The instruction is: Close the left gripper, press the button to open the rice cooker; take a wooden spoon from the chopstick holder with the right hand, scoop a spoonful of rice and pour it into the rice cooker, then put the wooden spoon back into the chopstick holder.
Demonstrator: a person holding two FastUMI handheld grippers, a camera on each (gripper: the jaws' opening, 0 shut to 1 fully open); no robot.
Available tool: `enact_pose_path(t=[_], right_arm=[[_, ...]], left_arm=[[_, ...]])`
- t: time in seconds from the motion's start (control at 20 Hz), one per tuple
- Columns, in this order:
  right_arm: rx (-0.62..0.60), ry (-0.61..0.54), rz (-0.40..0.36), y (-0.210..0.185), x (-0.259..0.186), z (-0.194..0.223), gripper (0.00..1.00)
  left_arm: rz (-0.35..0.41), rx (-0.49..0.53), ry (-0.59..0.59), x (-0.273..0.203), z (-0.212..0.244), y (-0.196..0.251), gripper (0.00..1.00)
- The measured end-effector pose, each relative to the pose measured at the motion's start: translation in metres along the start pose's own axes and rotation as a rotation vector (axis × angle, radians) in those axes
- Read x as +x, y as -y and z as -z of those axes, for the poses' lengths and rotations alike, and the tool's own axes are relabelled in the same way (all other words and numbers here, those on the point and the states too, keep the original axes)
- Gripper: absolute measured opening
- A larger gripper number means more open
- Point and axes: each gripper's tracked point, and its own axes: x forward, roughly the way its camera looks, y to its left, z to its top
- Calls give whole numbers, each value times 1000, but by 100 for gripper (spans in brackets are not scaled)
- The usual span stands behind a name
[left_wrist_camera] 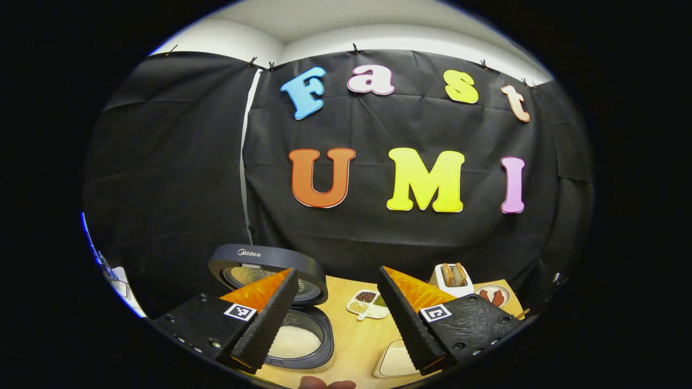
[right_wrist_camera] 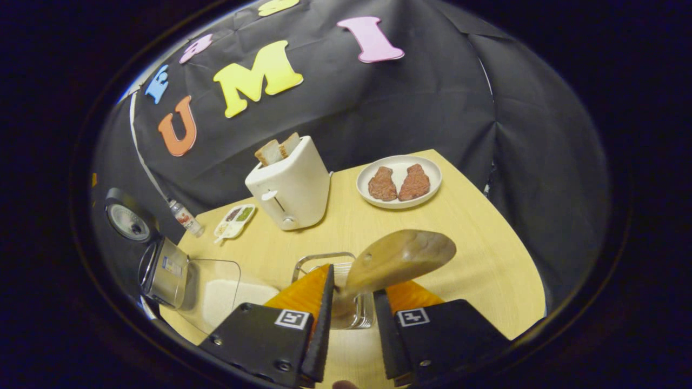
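My left gripper has fingers wide above the open rice cooker; my right gripper has fingers narrow around the wooden spoon.

The rice cooker stands on the wooden table with its dark round lid raised upright at the back. The inner pot is exposed and holds white rice. In the right gripper view the cooker appears at the left edge of the table, lid up.

The wooden spoon is light brown, with a smooth oval bowl tilted up and to the right. Its handle runs down into the chopstick holder, a metal wire-frame container standing on the table at the near edge.
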Motion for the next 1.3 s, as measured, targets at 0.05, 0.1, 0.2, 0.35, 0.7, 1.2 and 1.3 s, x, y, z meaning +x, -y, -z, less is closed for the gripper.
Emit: enact_pose_path(t=[0.05,0.1,0.2,0.35,0.7,1.2,1.3], right_arm=[[-4,-3,4,0,0,-1,33],[-2,-7,-5,-4,-1,-1,31],[6,-11,-17,-12,-4,-4,29],[-20,-8,2,-17,-8,-9,17],[-103,61,79,-34,-43,-47,16],[-262,137,-83,-175,-98,-88,16],[-286,116,-109,-200,-93,-76,16]], left_arm=[[-4,0,-2,1,0,-2,95],[-8,-4,-4,1,1,-4,95],[-8,-10,-5,-3,-1,-7,97],[-8,-3,10,-12,-4,-17,94],[-6,26,37,-43,-2,-49,95],[-15,40,79,-86,1,-93,94],[-16,17,76,-94,4,-99,94]])
